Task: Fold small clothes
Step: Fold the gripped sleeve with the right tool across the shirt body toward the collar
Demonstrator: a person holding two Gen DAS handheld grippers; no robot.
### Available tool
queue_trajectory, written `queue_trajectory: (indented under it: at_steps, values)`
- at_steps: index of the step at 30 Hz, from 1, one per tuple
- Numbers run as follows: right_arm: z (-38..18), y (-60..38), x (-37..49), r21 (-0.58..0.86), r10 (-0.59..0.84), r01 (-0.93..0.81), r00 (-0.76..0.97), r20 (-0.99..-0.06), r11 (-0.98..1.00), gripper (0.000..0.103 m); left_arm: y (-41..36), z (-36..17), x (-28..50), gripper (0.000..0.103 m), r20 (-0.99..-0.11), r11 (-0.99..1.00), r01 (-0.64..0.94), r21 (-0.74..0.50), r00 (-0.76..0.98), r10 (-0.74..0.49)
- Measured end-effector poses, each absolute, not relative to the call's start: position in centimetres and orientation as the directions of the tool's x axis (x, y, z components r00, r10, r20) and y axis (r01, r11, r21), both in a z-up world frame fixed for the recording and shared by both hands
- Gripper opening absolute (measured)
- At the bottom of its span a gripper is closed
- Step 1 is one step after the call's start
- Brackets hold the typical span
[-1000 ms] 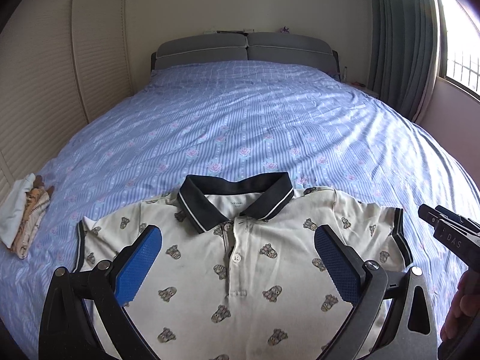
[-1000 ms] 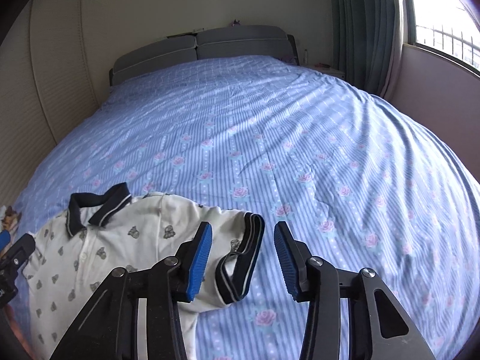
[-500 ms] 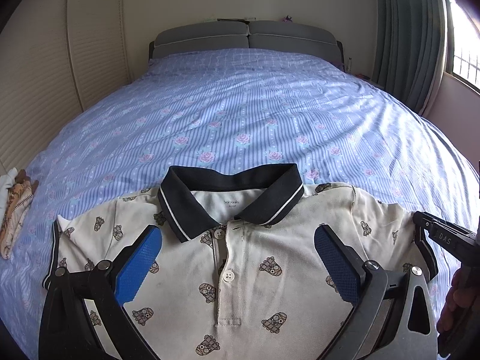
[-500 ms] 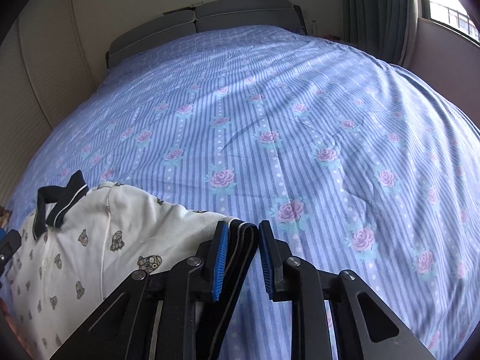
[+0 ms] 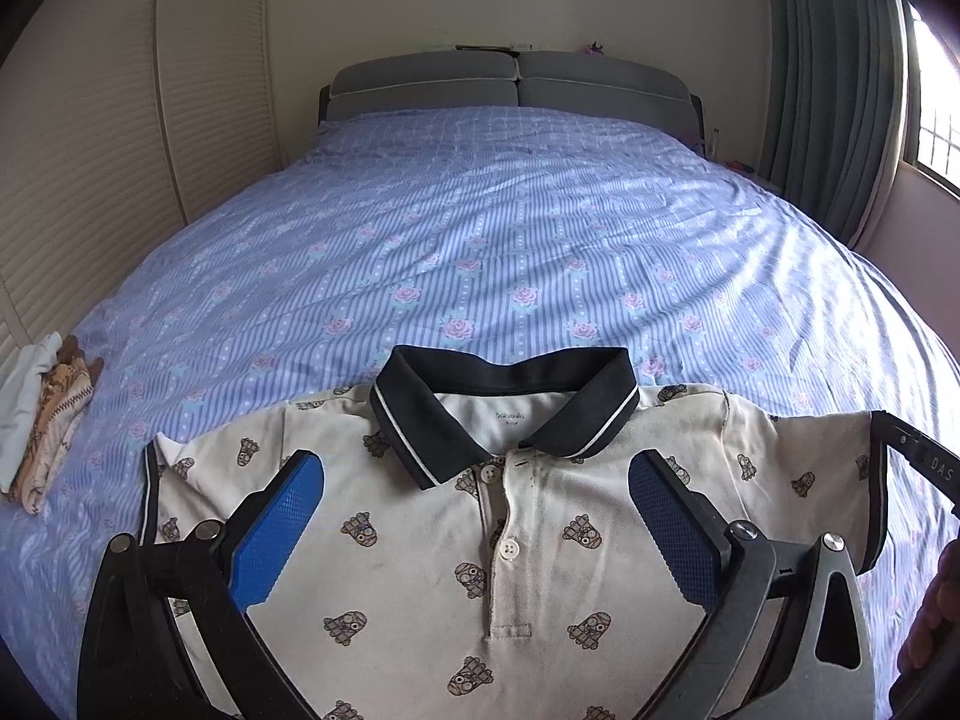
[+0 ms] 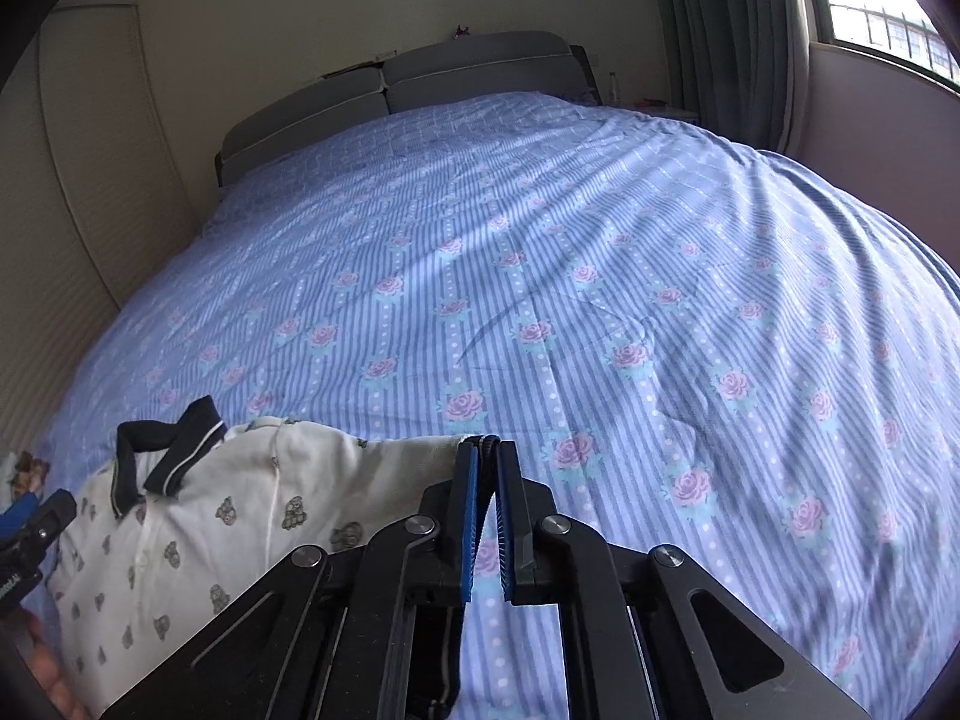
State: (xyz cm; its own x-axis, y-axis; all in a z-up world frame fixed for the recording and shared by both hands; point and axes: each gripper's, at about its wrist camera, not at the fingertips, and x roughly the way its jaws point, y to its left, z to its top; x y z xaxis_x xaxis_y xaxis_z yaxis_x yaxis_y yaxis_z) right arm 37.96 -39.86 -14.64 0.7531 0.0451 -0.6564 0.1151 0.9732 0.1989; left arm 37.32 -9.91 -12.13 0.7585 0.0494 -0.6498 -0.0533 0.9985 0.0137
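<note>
Right gripper clamped on the polo shirt sleeve cuff, left gripper spread wide over the chest.

Right jaws had just been closing and ended up pinched on the dark-trimmed sleeve cuff, with the fabric squeezed between the blue pads and the sleeve pulled taut off to their left. Left gripper's blue pads stood well apart above the shirt front, one either side of the button placket, gripping nothing. Just past them sat the dark collar, shirt lying face up on the blue striped rose-print bedsheet. Way off to the left of the left gripper was a small pile of folded clothes at the bed's edge. Farthest back were the grey headboard and, over on the right, the curtain.
</note>
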Motion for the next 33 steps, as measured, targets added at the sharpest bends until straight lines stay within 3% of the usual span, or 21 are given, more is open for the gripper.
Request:
queue_trajectory:
  at_steps: [13,27,29,31,33]
  values:
    - [-12.8,-28.2,37.1,0.243,0.244,-0.106,0.715,-0.655,0.964,0.006,-4.9,-10.6,35.1,0.103,-0.649,0.993,-0.119,-0.014,0.756,0.081]
    - [-19.7,-23.9,40.4,0.304,0.289,-0.08,0.604,-0.743,0.949,0.008,-2.5,-11.3,34.3,0.103,-0.668,0.989,-0.147,-0.024,0.738,0.094]
    - [-19.4,-24.0,39.9,0.317,0.303,-0.088,0.604,-0.737,0.944,0.018,-2.6,-11.4,34.2,0.103,-0.671,0.989,-0.144,-0.019,0.735,0.094]
    - [-18.7,-24.4,39.0,0.289,0.274,-0.081,0.63,-0.727,0.954,0.041,-2.6,-11.4,34.1,0.103,-0.672,0.99,-0.143,-0.016,0.734,0.095]
    - [-17.6,-24.7,37.4,0.266,0.251,-0.08,0.661,-0.707,0.961,0.042,-2.5,-11.5,33.8,0.103,-0.675,0.989,-0.144,-0.019,0.732,0.094]
